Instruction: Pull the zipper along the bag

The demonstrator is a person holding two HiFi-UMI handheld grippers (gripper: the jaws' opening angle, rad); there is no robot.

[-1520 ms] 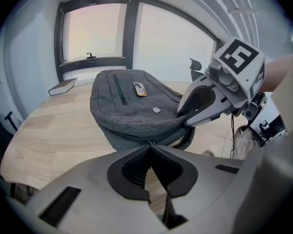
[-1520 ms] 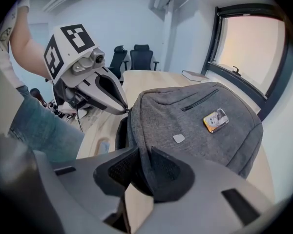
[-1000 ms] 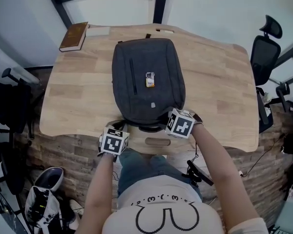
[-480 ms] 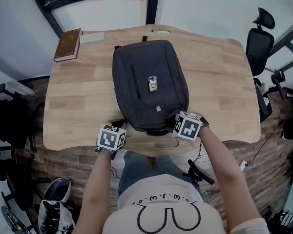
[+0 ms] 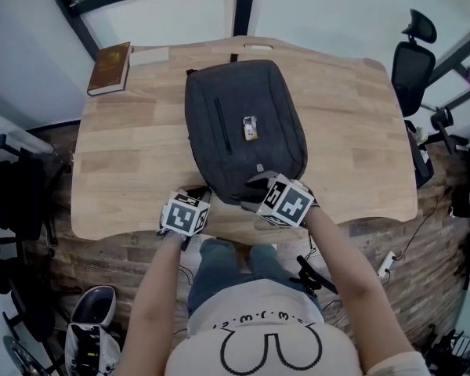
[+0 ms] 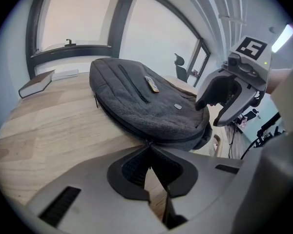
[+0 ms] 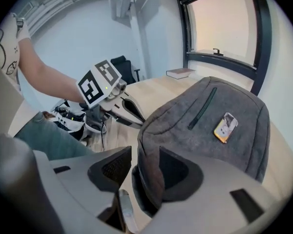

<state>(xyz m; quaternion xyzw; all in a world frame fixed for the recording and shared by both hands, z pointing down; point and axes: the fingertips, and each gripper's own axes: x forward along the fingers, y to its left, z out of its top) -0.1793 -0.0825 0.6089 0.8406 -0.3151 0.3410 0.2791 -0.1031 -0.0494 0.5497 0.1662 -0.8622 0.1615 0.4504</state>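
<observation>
Eyes on a dark grey backpack [image 5: 243,131], lying flat along the middle of the wooden desk [image 5: 352,131], near end almost at the front edge, front-pocket zipper [image 5: 222,124] closed and a small yellow tag [image 5: 251,128] just beside it. Down at the near left corner, spotting the zipper pull [image 6: 147,143] on the seam running round the side. Pinching there with the left hand-held gripper [image 6: 148,151]: clamped fully together, tips right on that pull, apparently with the tab nipped between them. Over at the near right end, working the right hand-held gripper [image 7: 140,167]: about half spread, just been opening, with a fold of the backpack's edge standing between the pads, against one side and clear of the other, so not truly gripped. Reads as the start of the pull, or a re-set of the bracing hold; hard to judge the share of seam already done. Next move, by the look of it: re-seat the right on firmer fabric close to the seam, squeeze down to anchor the backpack, then draw the left along the curve, keeping the tab in line with the teeth. Worth watching for fabric bunching ahead of the slider. Further out, just a brown book [image 5: 110,67] at the desk's far left corner and an office chair [image 5: 411,61] off to the right.
</observation>
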